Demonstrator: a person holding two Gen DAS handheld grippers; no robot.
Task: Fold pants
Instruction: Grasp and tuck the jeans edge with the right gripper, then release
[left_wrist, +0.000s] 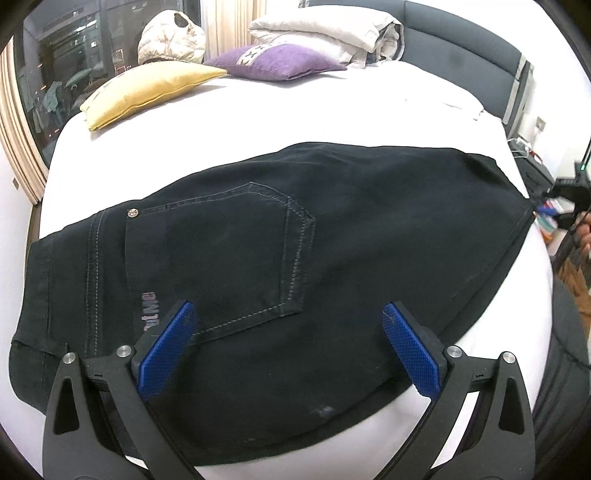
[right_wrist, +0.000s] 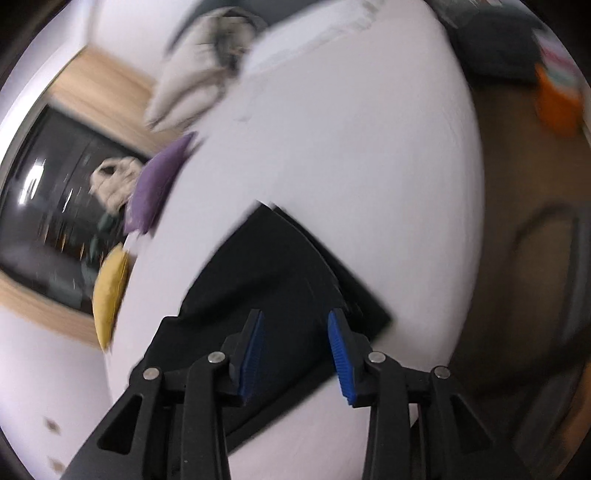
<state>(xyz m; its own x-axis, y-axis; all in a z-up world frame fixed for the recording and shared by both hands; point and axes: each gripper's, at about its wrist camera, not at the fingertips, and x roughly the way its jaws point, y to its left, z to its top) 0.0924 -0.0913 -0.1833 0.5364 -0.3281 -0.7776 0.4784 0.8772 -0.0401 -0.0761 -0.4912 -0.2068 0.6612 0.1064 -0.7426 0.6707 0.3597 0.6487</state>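
Black pants (left_wrist: 295, 251) lie folded on the white bed (left_wrist: 258, 118), back pocket up, waistband at the left. My left gripper (left_wrist: 288, 314) is wide open above the near edge of the pants, holding nothing. In the blurred right wrist view the pants (right_wrist: 273, 280) lie ahead with one corner pointing away. My right gripper (right_wrist: 295, 325) is open over their near end, with nothing between its blue pads (right_wrist: 251, 354). The right gripper also shows at the far right edge of the left wrist view (left_wrist: 569, 199), beside the pants' end.
A yellow pillow (left_wrist: 147, 92) and a purple pillow (left_wrist: 277, 61) lie at the far side of the bed, with a folded pale duvet (left_wrist: 325, 33) and a white jacket (left_wrist: 170, 37) behind. A dark headboard (left_wrist: 480, 55) stands at the right. A window is at the left.
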